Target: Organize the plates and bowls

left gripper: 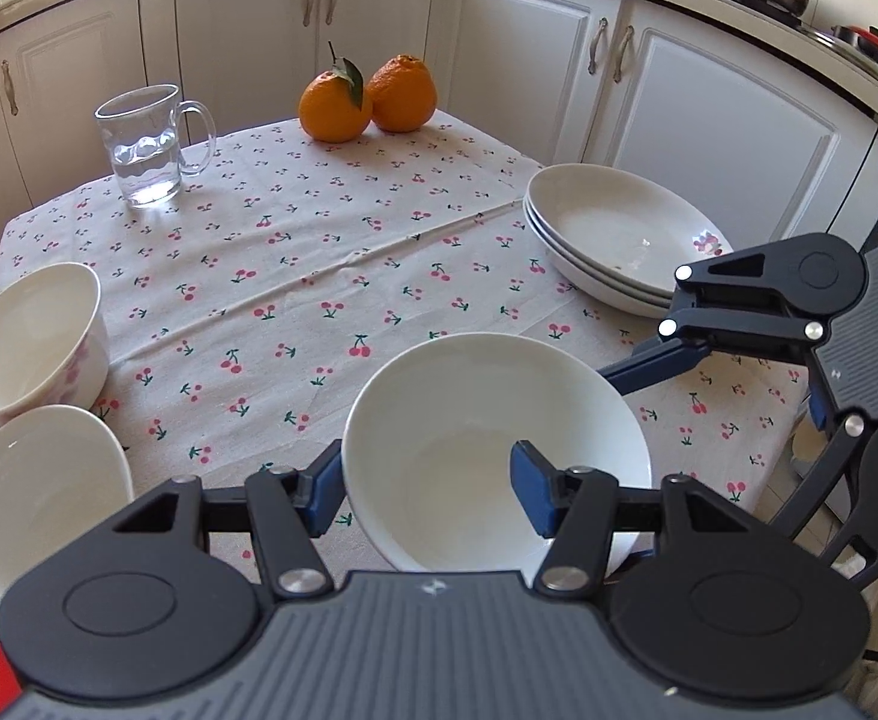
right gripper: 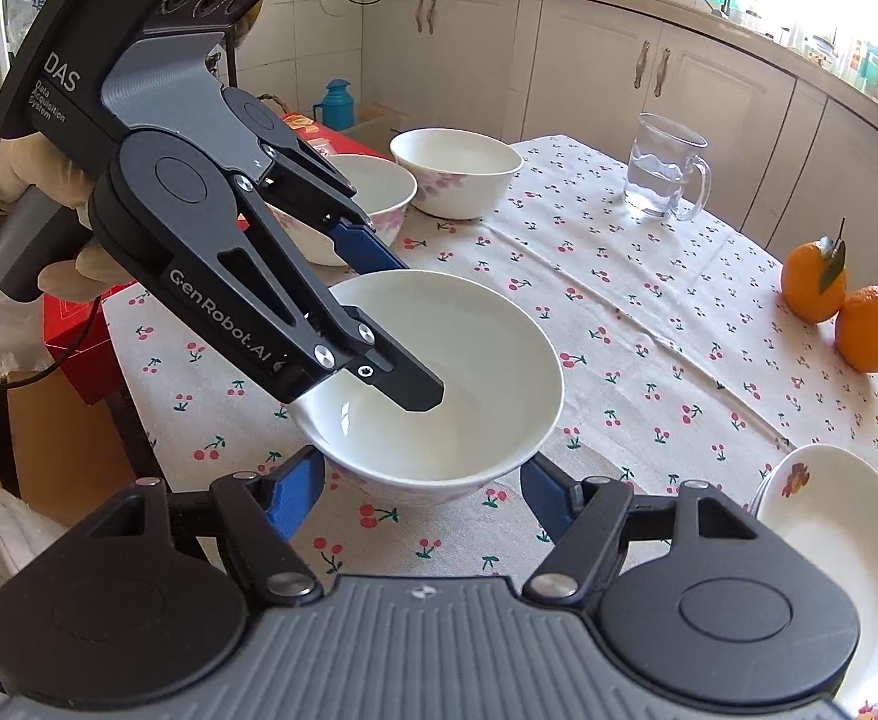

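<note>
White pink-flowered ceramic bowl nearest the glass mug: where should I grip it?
Pinch the rim of the pink-flowered bowl from above, one finger inside, on its mug-facing side: it stands upright, mouth open, and a second white bowl crowds the opposite side.

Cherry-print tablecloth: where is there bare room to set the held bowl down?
Free: the wide middle between glass mug, two oranges and stacked white plates. Crowded: the edge with two floral bowls and the near corner around the held white bowl.
</note>
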`<action>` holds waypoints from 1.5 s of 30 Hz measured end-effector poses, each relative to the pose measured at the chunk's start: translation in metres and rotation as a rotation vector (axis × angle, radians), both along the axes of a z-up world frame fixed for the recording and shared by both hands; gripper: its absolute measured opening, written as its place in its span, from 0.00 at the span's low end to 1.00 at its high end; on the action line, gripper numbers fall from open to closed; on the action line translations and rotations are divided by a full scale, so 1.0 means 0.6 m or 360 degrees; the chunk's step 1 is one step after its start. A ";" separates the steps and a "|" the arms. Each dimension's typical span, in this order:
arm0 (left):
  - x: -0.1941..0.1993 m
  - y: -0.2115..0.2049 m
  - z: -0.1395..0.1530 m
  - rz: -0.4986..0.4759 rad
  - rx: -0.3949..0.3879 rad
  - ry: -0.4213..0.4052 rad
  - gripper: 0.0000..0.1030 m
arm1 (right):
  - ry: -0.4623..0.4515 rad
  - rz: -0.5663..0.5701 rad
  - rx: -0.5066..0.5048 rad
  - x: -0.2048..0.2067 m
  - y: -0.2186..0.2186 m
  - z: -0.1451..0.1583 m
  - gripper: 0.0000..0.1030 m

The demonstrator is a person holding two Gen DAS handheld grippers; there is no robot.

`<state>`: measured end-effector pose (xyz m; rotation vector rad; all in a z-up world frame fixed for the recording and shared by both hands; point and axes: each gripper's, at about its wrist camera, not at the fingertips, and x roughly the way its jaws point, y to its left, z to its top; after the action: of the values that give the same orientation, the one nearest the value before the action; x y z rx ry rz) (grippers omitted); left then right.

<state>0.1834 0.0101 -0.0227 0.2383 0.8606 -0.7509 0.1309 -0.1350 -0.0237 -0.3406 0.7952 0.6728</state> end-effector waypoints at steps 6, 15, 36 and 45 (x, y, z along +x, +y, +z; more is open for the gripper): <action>0.007 -0.007 -0.004 -0.0002 -0.0010 0.0013 0.55 | 0.0007 -0.0017 0.0000 0.005 -0.009 -0.004 0.74; 0.010 -0.009 -0.011 -0.0007 -0.0013 0.0016 0.55 | 0.0025 -0.0034 0.0004 0.008 -0.012 -0.010 0.74; -0.056 0.026 0.028 0.0096 -0.0028 -0.0315 0.92 | -0.0027 -0.0072 0.0121 -0.001 -0.016 0.002 1.00; -0.106 0.076 0.027 0.0265 -0.0062 -0.0369 0.94 | -0.0045 -0.0129 0.0136 -0.006 -0.014 0.007 1.00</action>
<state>0.1199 0.0558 -0.0066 0.2114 0.6368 -0.5712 0.1276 -0.1435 -0.0194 -0.2387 0.7469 0.6229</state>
